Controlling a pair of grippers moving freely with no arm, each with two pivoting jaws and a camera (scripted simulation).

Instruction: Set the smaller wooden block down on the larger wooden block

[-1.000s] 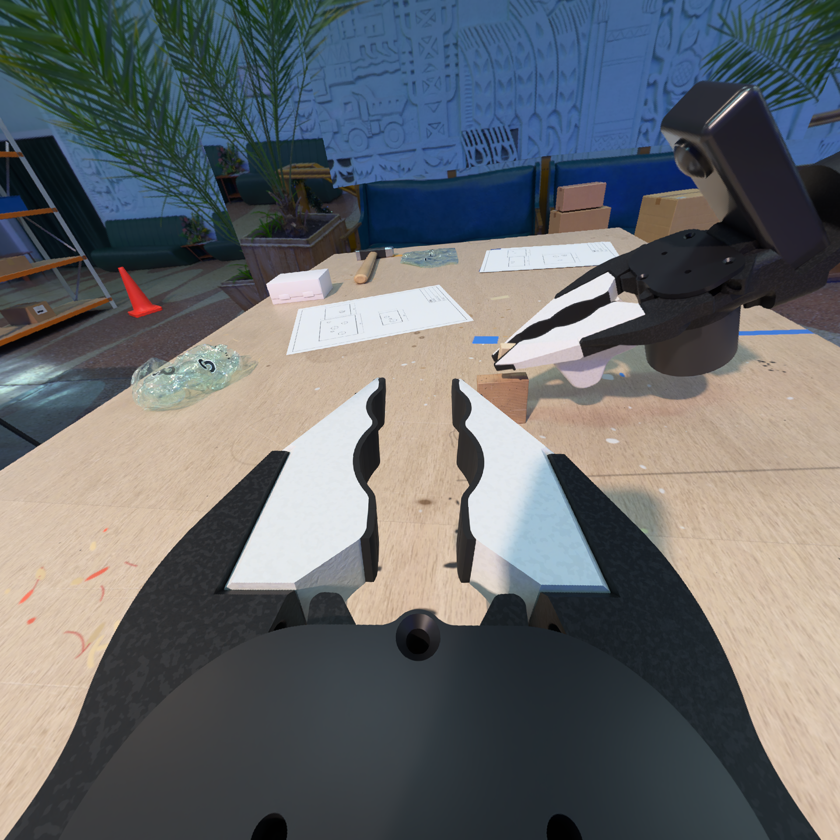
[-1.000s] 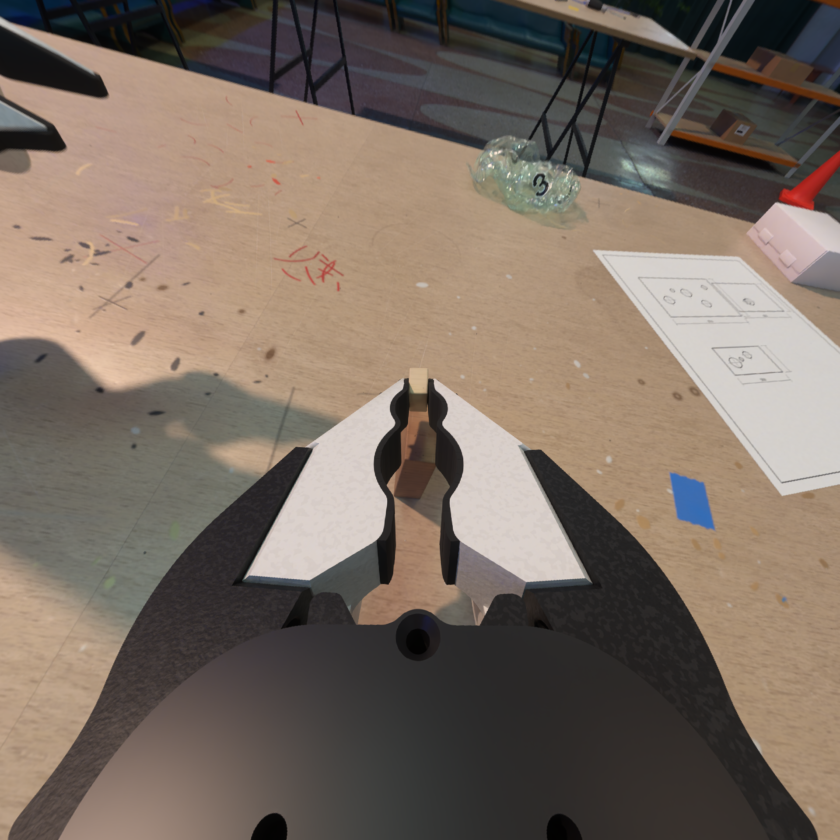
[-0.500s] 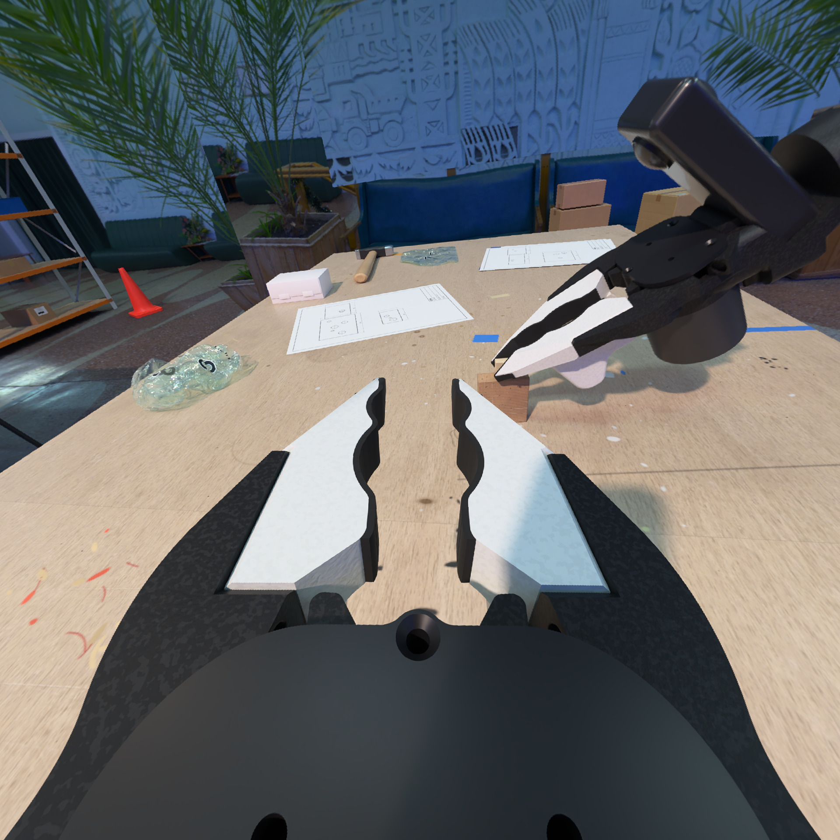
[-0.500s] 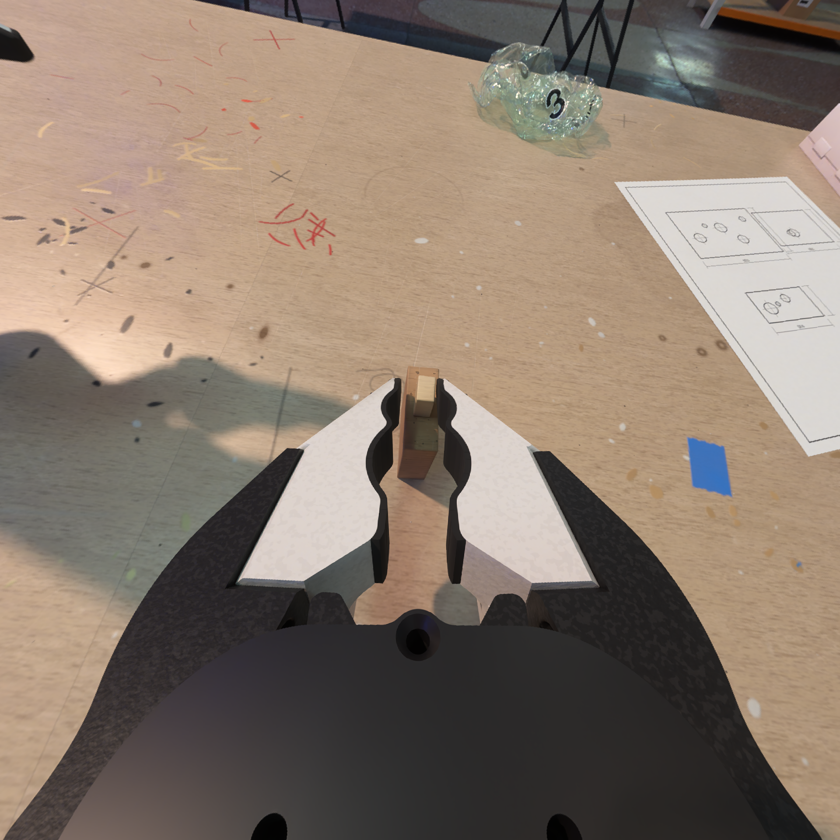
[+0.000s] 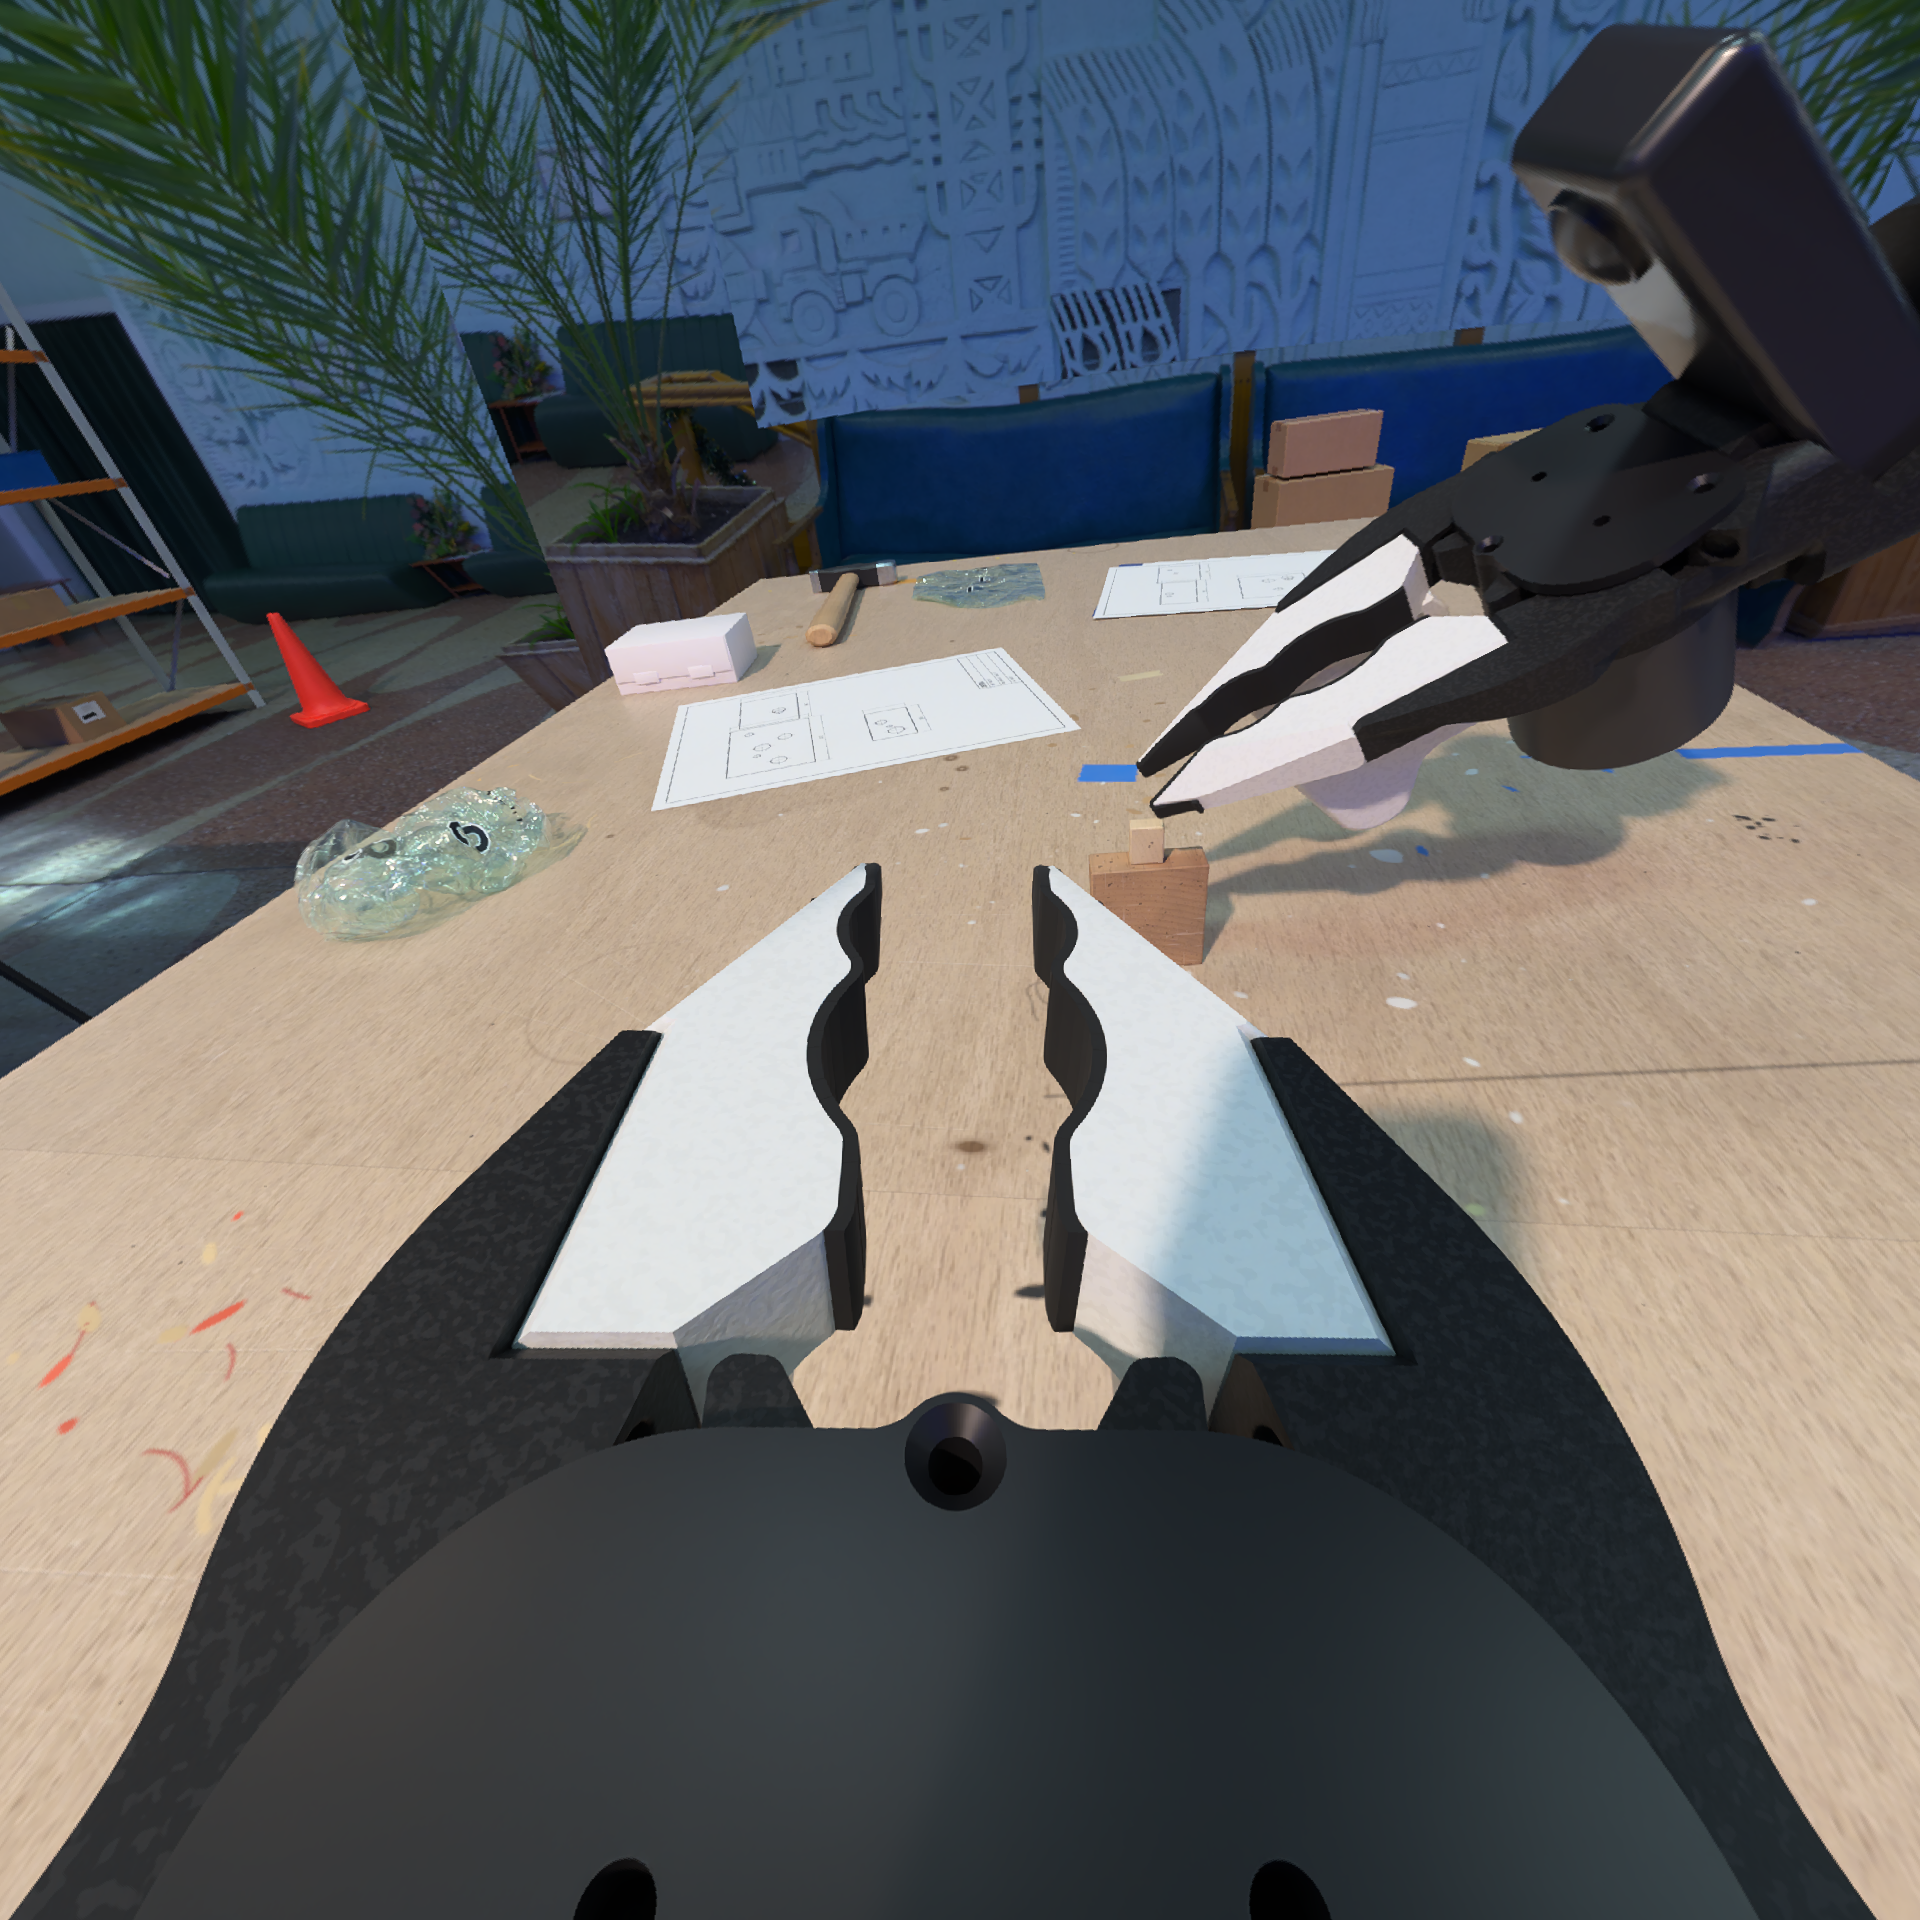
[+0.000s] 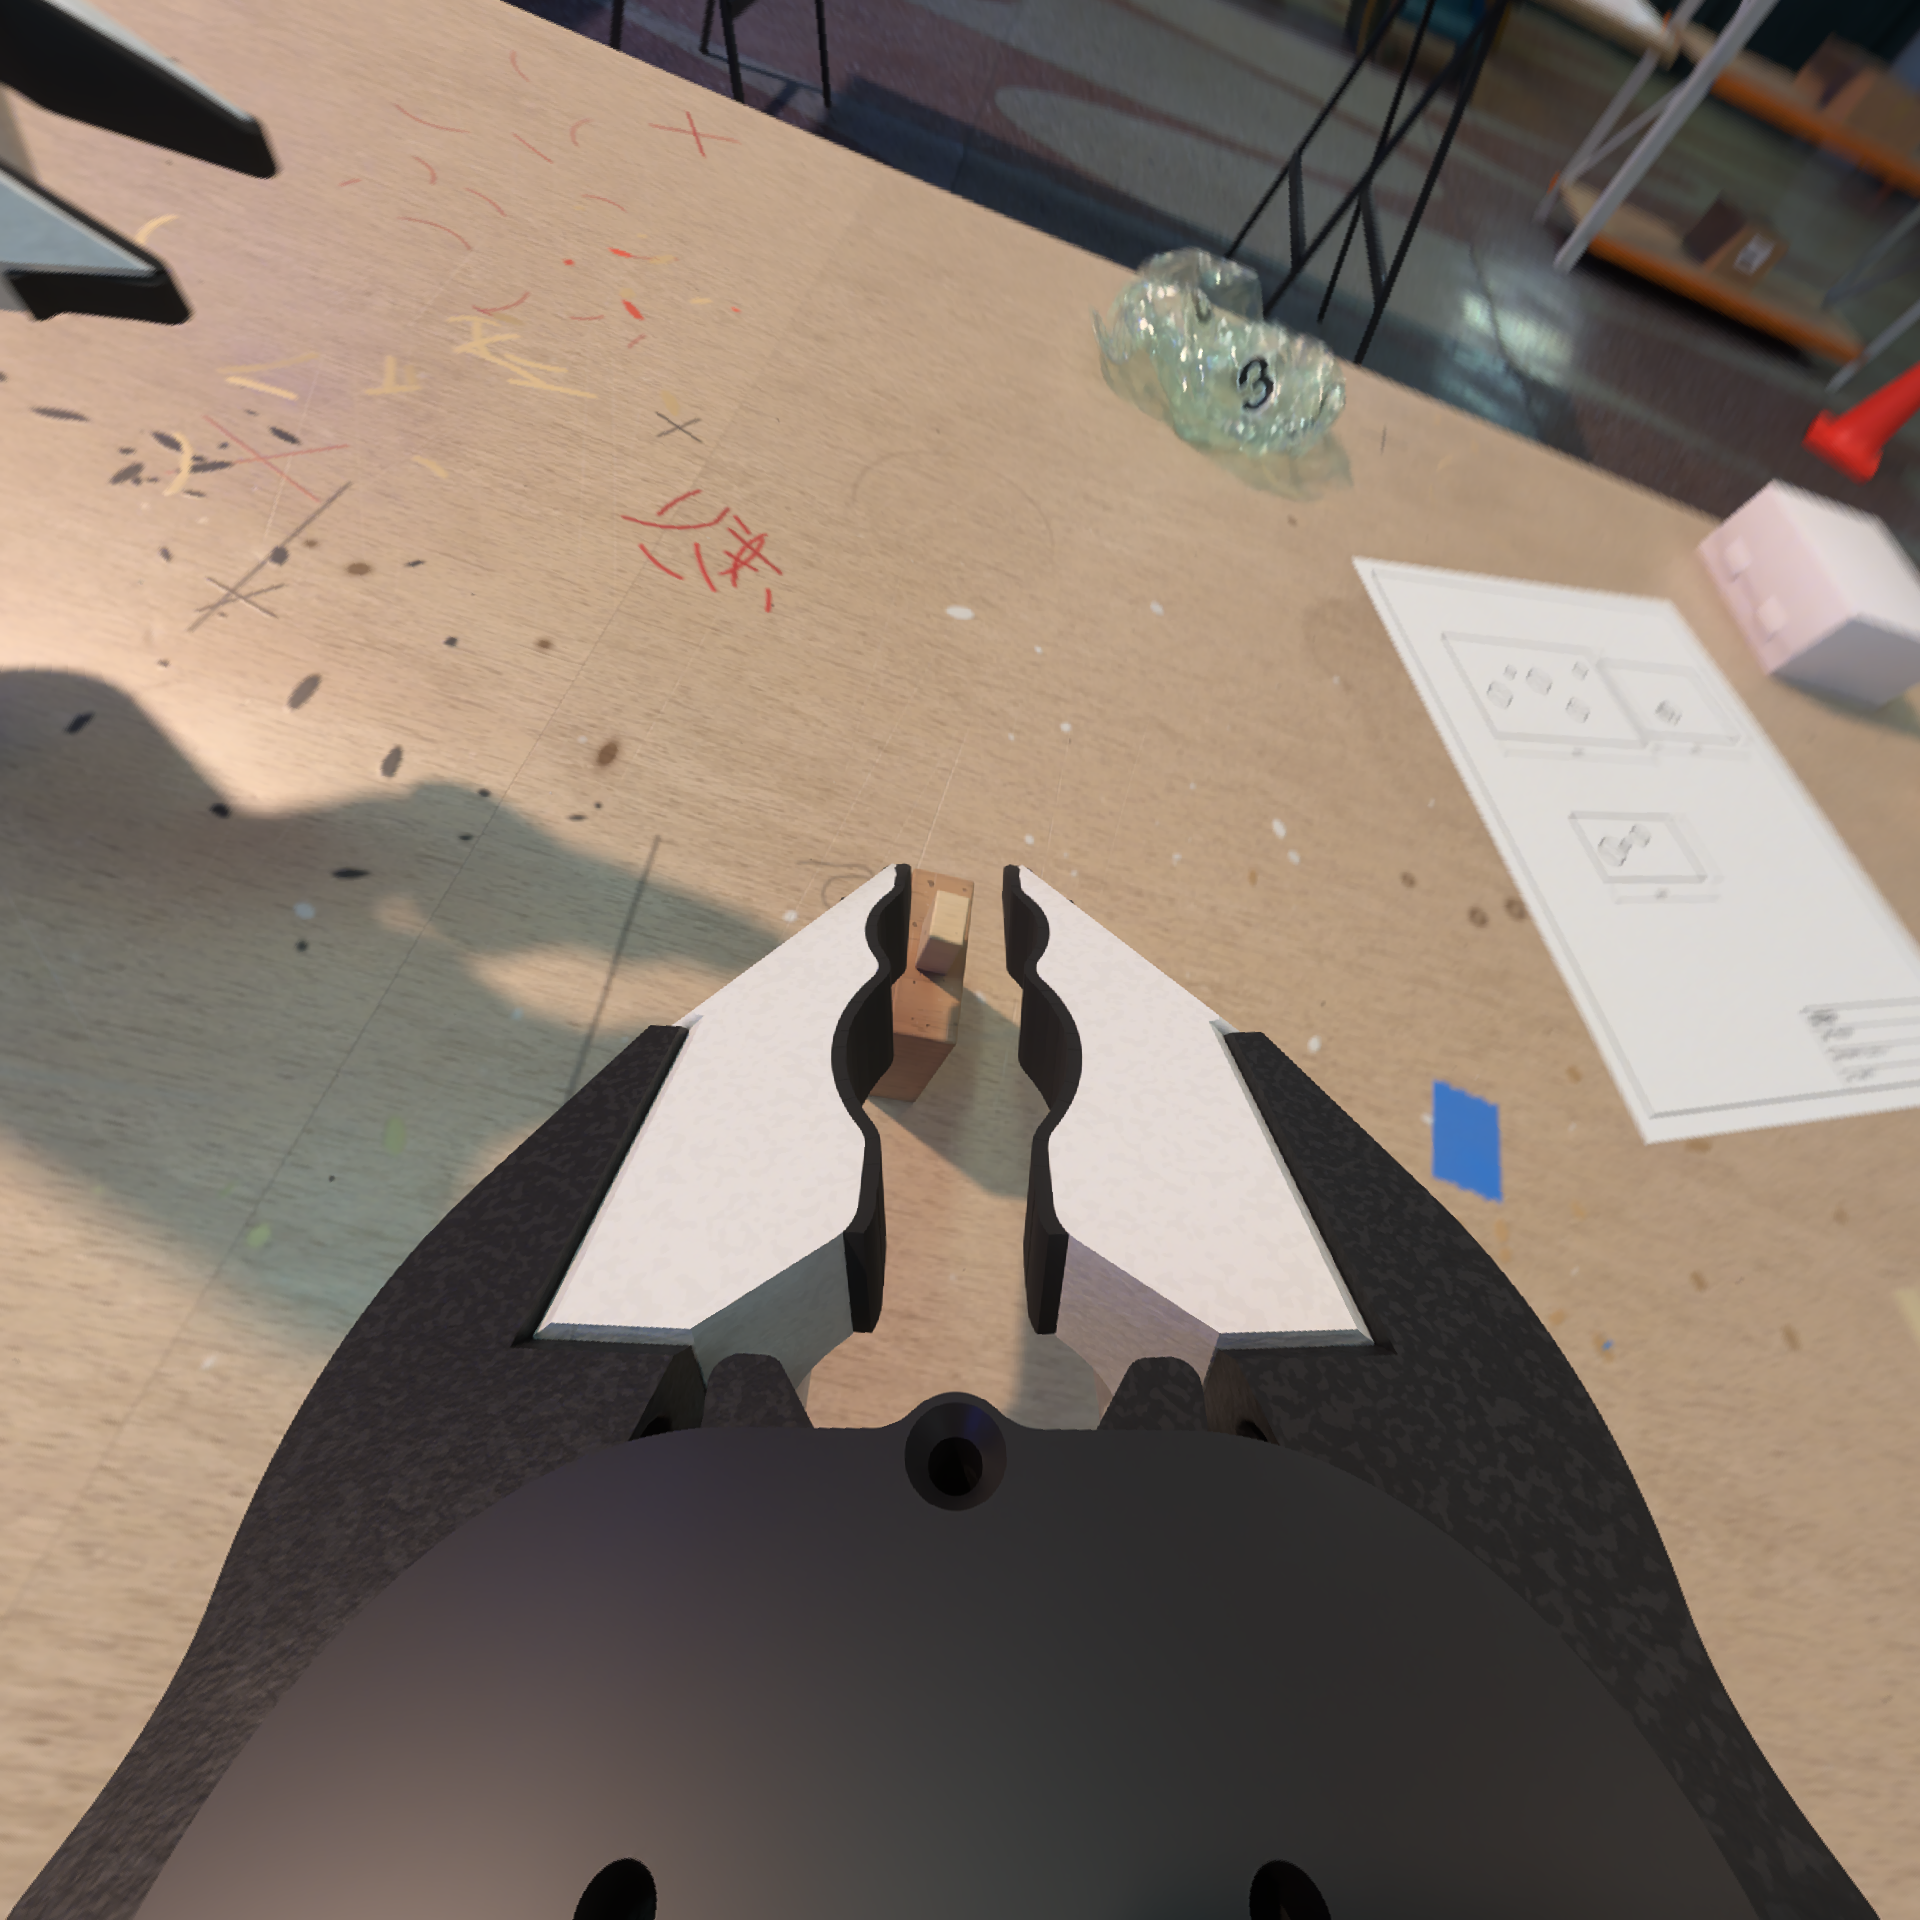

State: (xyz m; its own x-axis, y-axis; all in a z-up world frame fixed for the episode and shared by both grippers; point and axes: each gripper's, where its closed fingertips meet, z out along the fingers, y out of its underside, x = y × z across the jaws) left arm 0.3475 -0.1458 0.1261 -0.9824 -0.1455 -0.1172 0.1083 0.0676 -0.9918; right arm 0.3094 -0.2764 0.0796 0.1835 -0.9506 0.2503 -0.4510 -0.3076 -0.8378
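The small pale wooden block rests on top of the larger brown wooden block, which stands on the table. In the right wrist view the small block sits on the larger block between and below my fingers. My right gripper is open and empty, a little above the stack; in the left wrist view it hovers just up and right of the small block. My left gripper is open and empty, low over the table, near the stack's left side.
A wooden table carries a clear crumpled plastic bag, a drawing sheet, a white box, a hammer, blue tape and a second sheet. The table's left edge is near the bag.
My right gripper has opened, let go of the small block on the larger block, and lifted up and back. The left gripper has not moved.
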